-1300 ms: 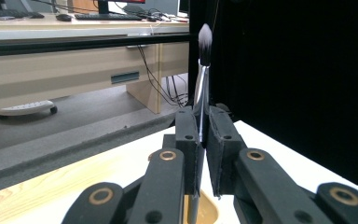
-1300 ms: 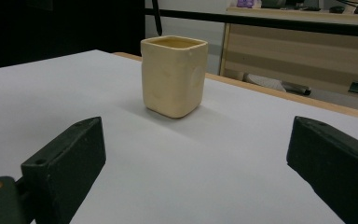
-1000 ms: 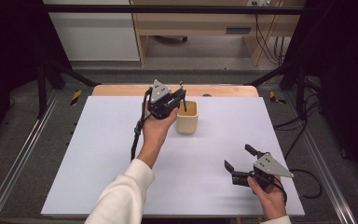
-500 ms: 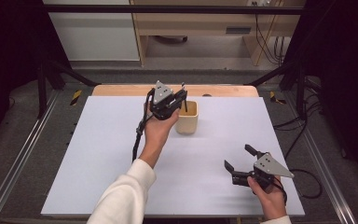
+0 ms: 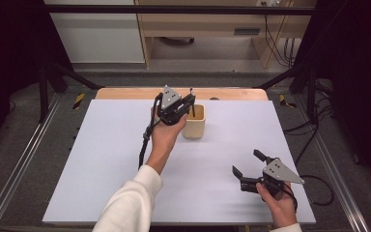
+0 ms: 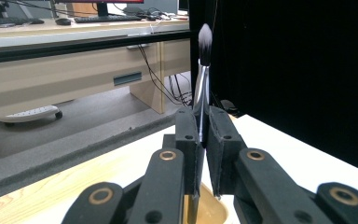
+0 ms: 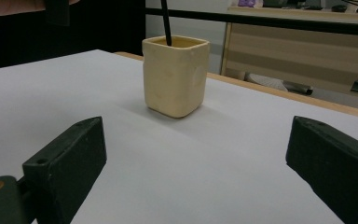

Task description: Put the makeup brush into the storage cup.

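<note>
A cream square cup [image 5: 194, 121] stands on the white table top, toward the back middle; it also appears ahead in the right gripper view, cup [image 7: 175, 75]. My left gripper [image 5: 189, 102] is over the cup's left rim, shut on a black-handled brush [image 6: 202, 79]. The brush stands upright, bristle tip up, and its handle [image 7: 165, 22] reaches down into the cup. My right gripper [image 5: 248, 163] rests near the table's front right, open, with nothing between its jaws.
The white table top [image 5: 106, 159] has a wooden strip [image 5: 125, 94] along its far edge. Beyond it are a pale wooden desk [image 5: 207, 24] and cables. Black frame posts [image 5: 43, 82] flank the table on both sides.
</note>
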Action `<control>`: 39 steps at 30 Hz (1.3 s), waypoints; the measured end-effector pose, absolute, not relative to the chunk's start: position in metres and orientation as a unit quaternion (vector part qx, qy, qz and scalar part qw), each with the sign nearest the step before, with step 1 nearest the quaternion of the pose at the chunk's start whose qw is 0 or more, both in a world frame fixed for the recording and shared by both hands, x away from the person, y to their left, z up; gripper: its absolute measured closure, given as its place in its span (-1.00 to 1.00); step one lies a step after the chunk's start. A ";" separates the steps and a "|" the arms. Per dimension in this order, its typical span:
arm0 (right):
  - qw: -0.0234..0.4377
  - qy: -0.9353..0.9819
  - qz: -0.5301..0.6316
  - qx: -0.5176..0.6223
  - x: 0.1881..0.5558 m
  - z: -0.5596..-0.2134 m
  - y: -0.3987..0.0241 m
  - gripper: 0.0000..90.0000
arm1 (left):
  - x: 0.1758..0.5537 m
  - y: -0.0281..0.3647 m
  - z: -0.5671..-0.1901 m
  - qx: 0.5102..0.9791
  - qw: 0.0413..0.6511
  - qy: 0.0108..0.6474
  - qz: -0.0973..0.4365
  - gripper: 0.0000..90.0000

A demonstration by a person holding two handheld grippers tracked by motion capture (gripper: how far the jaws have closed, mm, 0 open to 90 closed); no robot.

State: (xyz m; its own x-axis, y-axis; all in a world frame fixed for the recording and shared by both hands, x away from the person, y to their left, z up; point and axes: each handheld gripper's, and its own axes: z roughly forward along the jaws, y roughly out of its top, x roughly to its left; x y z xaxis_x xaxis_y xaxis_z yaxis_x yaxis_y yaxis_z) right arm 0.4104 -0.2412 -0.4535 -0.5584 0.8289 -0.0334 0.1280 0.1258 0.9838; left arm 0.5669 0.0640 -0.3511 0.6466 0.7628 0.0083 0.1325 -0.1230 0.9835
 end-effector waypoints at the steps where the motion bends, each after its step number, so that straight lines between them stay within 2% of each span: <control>1: 0.313 0.682 0.560 0.351 0.410 -0.454 -0.241 -0.89 | 0.567 0.064 -0.352 0.699 0.579 0.321 0.272 0.86; 39: 0.311 0.685 0.559 0.349 0.410 -0.454 -0.241 -0.89 | 0.573 0.067 -0.375 0.714 0.556 0.332 0.267 0.85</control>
State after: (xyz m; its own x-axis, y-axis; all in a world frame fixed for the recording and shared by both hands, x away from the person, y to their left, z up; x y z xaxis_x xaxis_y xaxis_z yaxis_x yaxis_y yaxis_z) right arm 0.4104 -0.2409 -0.4535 -0.5628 0.8258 -0.0363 0.1292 0.1313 0.9829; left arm 0.5728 0.0675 -0.3748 0.6376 0.7703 0.0121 0.1779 -0.1624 0.9706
